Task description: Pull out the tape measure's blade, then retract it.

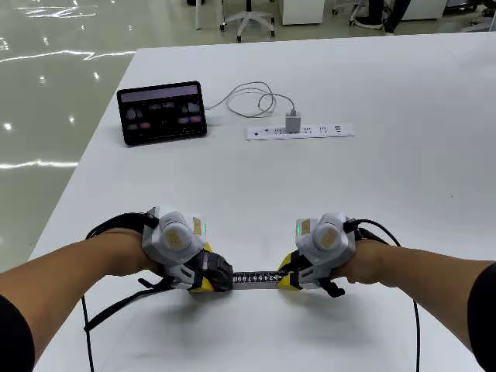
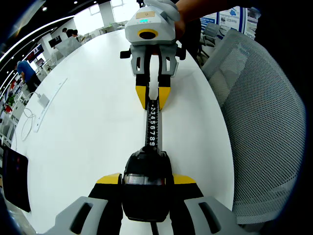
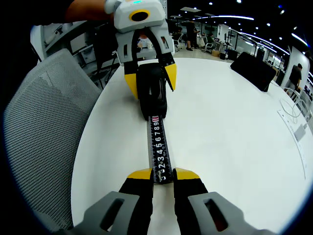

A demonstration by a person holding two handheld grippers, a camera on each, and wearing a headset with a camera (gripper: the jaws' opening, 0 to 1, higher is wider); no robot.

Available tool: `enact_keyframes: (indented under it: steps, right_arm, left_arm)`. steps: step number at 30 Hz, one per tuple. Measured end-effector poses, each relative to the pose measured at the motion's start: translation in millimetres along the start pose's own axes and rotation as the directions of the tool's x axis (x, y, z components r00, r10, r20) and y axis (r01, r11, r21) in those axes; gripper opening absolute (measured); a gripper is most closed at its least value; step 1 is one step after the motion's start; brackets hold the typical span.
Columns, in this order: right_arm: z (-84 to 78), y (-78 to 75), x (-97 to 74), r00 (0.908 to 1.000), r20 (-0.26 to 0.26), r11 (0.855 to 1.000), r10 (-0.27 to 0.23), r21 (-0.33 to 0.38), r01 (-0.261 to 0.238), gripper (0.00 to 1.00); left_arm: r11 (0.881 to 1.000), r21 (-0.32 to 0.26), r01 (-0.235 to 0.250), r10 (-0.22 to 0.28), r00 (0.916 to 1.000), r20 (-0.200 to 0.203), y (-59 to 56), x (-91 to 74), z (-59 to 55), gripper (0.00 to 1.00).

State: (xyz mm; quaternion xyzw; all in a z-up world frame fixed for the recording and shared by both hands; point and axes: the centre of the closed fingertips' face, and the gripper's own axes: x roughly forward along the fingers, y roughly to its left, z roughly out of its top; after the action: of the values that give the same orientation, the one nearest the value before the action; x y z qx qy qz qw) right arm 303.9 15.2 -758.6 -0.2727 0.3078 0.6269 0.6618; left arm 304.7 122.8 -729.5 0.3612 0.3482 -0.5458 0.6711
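The black tape measure case (image 1: pixel 215 274) (image 2: pixel 147 183) (image 3: pixel 151 95) sits near the table's front edge, with my left gripper (image 1: pixel 203 277) (image 2: pixel 146 179) shut on it. A short length of numbered blade (image 1: pixel 256 277) (image 2: pixel 152 127) (image 3: pixel 158 149) runs out flat to the right. My right gripper (image 1: pixel 288 280) (image 3: pixel 162 175) is shut on the blade's end. The two grippers face each other, a short gap apart, low over the white table (image 1: pixel 310 186). In the left gripper view the right gripper (image 2: pixel 152 95) shows ahead; in the right gripper view the left gripper (image 3: pixel 149 81) shows ahead.
A black tablet (image 1: pixel 161 113) stands at the back left. A white power strip (image 1: pixel 302 131) with a charger and looped cable (image 1: pixel 256 98) lies behind the middle. A grey mesh chair (image 2: pixel 264 122) (image 3: pixel 44 122) stands by the table's near edge. Black cables (image 1: pixel 116 306) trail from the grippers.
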Motion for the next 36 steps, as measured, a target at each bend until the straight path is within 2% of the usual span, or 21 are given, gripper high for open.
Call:
enact_keyframes:
  steps: [7, 15, 36]
  right_arm:
    - [-13.2, -3.5, -12.6, 0.9999, 0.004, 1.0, -0.012, 0.024, 0.012, 0.11]
    - [-21.6, -2.2, -19.7, 1.0, 0.004, 0.999, -0.008, 0.032, 0.008, 0.11]
    - [-32.8, -4.5, -30.0, 0.9999, -0.006, 0.999, -0.011, 0.048, 0.011, 0.11]
  left_arm:
    - [1.0, 0.0, 0.001, -0.001, 1.0, 0.001, -0.2, -0.1, 0.0, 0.33]
    - [1.0, 0.0, 0.0, 0.0, 1.0, 0.001, -0.9, -0.4, 0.1, 0.33]
    - [1.0, -0.003, 0.003, -0.003, 1.0, -0.003, -0.7, 0.4, 0.8, 0.33]
